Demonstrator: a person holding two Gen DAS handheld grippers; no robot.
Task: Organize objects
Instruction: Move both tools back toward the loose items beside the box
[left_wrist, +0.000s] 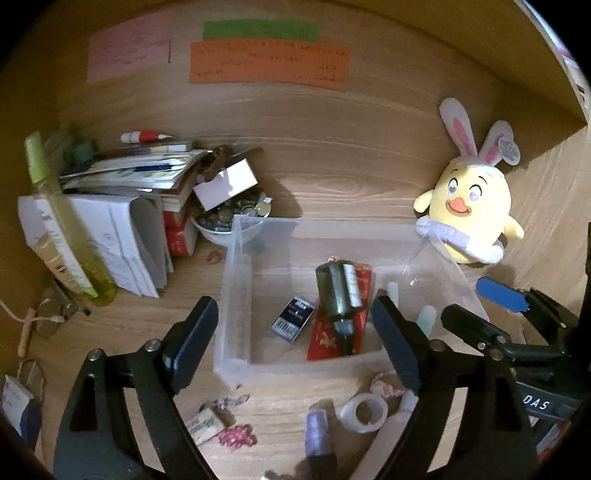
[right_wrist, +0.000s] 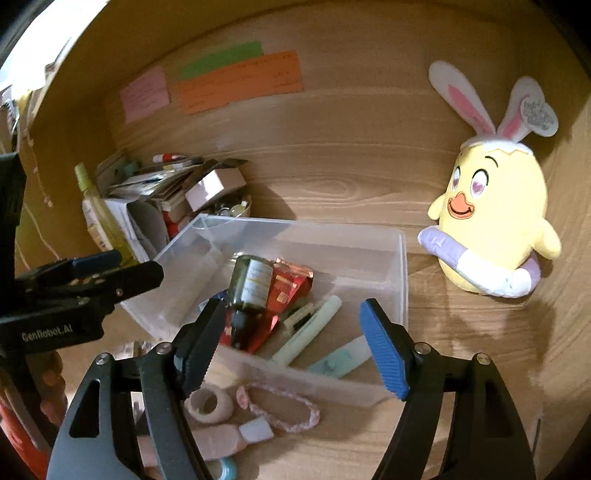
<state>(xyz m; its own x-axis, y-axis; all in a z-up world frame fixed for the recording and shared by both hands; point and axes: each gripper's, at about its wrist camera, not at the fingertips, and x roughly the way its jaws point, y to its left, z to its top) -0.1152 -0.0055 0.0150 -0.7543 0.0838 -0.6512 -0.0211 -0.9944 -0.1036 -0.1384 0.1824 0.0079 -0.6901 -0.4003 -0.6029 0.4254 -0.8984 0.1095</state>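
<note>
A clear plastic bin (left_wrist: 236, 295) (right_wrist: 402, 273) stands on the wooden desk. In it lie a dark green bottle (left_wrist: 338, 291) (right_wrist: 249, 291) on a red packet (left_wrist: 325, 339) (right_wrist: 288, 284), a small black box (left_wrist: 291, 319) and pale green tubes (right_wrist: 310, 332). My left gripper (left_wrist: 293, 314) hangs open over the bin's near side, nothing between its fingers. My right gripper (right_wrist: 293, 310) is open and empty above the bin's near wall. In front of the bin lie a tape roll (left_wrist: 364, 411) (right_wrist: 208, 404), a pink hair tie (right_wrist: 280, 406) and a purple tube (left_wrist: 317, 432).
A yellow chick plush (left_wrist: 469, 206) (right_wrist: 495, 221) sits right of the bin. To the left are stacked books (left_wrist: 129, 184), a bowl of small items (left_wrist: 229, 221), a green spray bottle (left_wrist: 62, 221) and glasses (left_wrist: 55, 314). Coloured notes (left_wrist: 269, 62) hang on the back wall.
</note>
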